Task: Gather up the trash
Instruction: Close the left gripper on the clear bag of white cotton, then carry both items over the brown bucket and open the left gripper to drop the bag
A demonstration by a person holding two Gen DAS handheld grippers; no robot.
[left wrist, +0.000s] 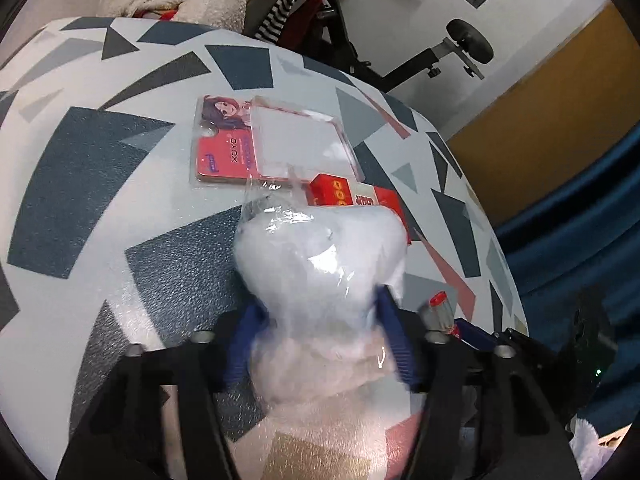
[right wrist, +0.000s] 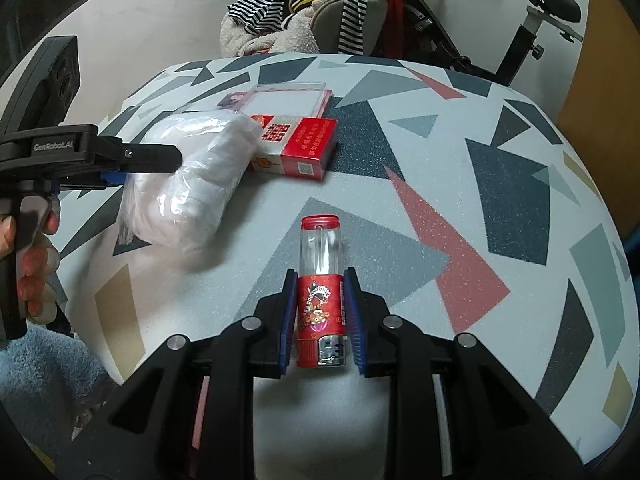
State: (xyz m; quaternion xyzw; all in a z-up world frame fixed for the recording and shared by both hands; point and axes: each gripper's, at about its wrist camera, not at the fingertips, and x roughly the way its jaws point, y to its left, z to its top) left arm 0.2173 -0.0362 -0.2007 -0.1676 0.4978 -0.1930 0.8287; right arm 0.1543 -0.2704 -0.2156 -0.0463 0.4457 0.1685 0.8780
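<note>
My left gripper (left wrist: 320, 304) is shut on a clear plastic bag of white stuffing (left wrist: 320, 256), held just above the table; it also shows in the right wrist view (right wrist: 188, 184), with the left gripper (right wrist: 168, 160) coming in from the left. My right gripper (right wrist: 320, 280) is shut on a red lighter (right wrist: 320, 304) with a clear body, lying lengthwise between the blue pads (right wrist: 289, 312). A red cigarette box (right wrist: 296, 148) lies behind the bag; it also shows in the left wrist view (left wrist: 352, 196). A pink blister card pack (left wrist: 256, 148) lies further back (right wrist: 288, 100).
The round table (right wrist: 500, 184) has a white top with grey, dark blue and pink triangles. A chair piled with striped and fleecy clothes (right wrist: 304, 12) stands behind it. An exercise bike (right wrist: 532, 28) is at the back right. Blue fabric (left wrist: 580, 216) lies right of the table.
</note>
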